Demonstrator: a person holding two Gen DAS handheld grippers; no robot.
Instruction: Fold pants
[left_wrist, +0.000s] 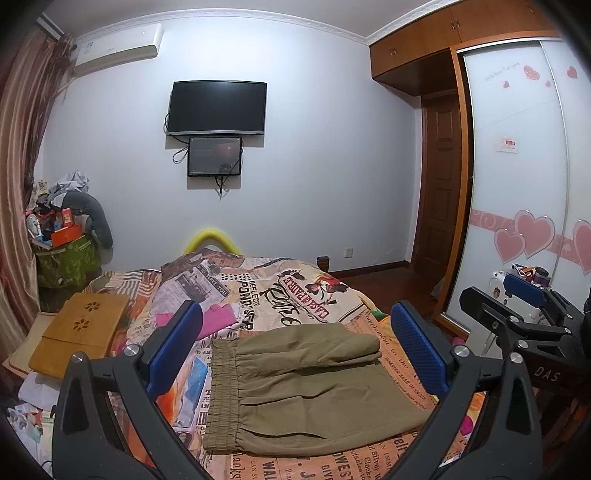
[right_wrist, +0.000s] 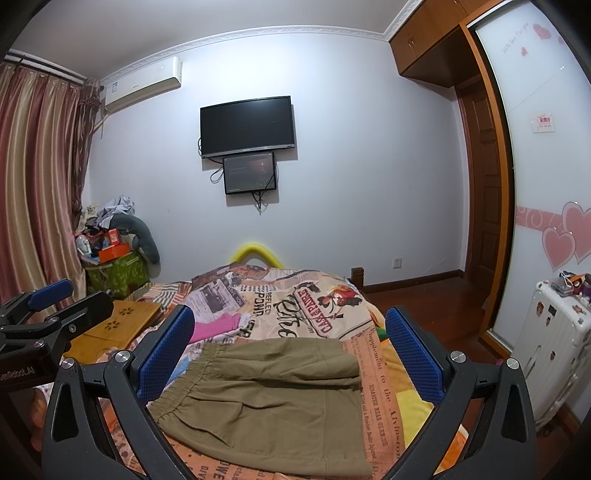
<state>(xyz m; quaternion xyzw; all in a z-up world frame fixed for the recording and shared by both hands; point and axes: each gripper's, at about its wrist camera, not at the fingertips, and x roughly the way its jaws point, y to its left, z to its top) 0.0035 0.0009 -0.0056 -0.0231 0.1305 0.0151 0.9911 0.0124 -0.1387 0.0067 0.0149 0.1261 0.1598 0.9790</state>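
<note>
The khaki pants lie folded into a compact rectangle on the bed, elastic waistband to the left. They also show in the right wrist view. My left gripper is open and empty, held above and in front of the pants, its blue fingertips apart on either side. My right gripper is open and empty, also hovering over the pants. The right gripper shows at the right edge of the left wrist view; the left gripper shows at the left edge of the right wrist view.
The bed has a newspaper-print cover with a pink cloth on it. A wooden lap tray lies at the left. A cluttered green bag stands by the curtain. A white suitcase stands right, by the wardrobe.
</note>
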